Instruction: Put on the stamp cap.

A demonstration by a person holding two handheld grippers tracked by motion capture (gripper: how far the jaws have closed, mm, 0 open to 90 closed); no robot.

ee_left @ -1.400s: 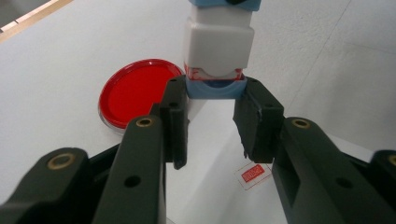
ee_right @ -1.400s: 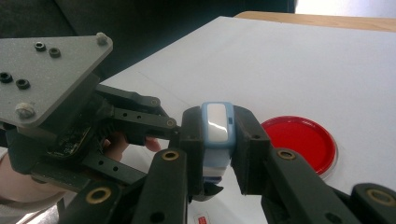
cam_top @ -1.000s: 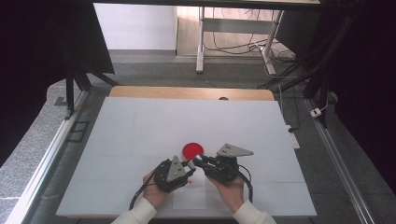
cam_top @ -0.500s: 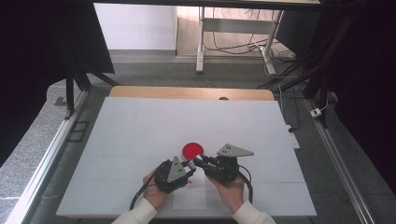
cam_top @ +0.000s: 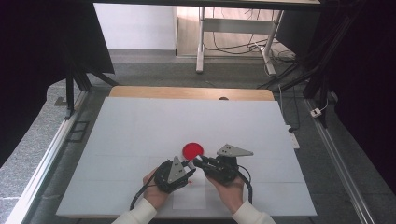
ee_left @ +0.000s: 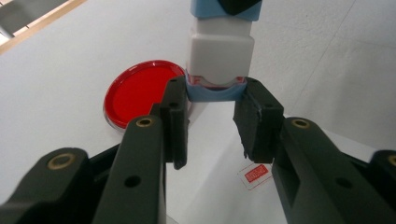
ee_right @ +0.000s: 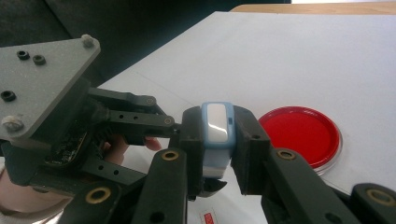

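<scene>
Blue-and-white block (ee_left: pixel 219 51) held between both tools, above the table (cam_top: pixel 140 126).
Left tool (ee_left: pixel 212 116) nearly closed, pinching the block's blue near end; right tool (ee_right: pixel 217 140) nearly closed, clamped on the opposite blue end. Long axis runs tool to tool. Red round dish (cam_top: pixel 193 150) lies just beyond the tips, flat on the table, roughly equally near both hands.

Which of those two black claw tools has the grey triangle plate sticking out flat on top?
The right gripper: its grey plate lies flat above it. The left gripper carries its plate tilted on edge. Both clamp the small blue-and-white block.
</scene>
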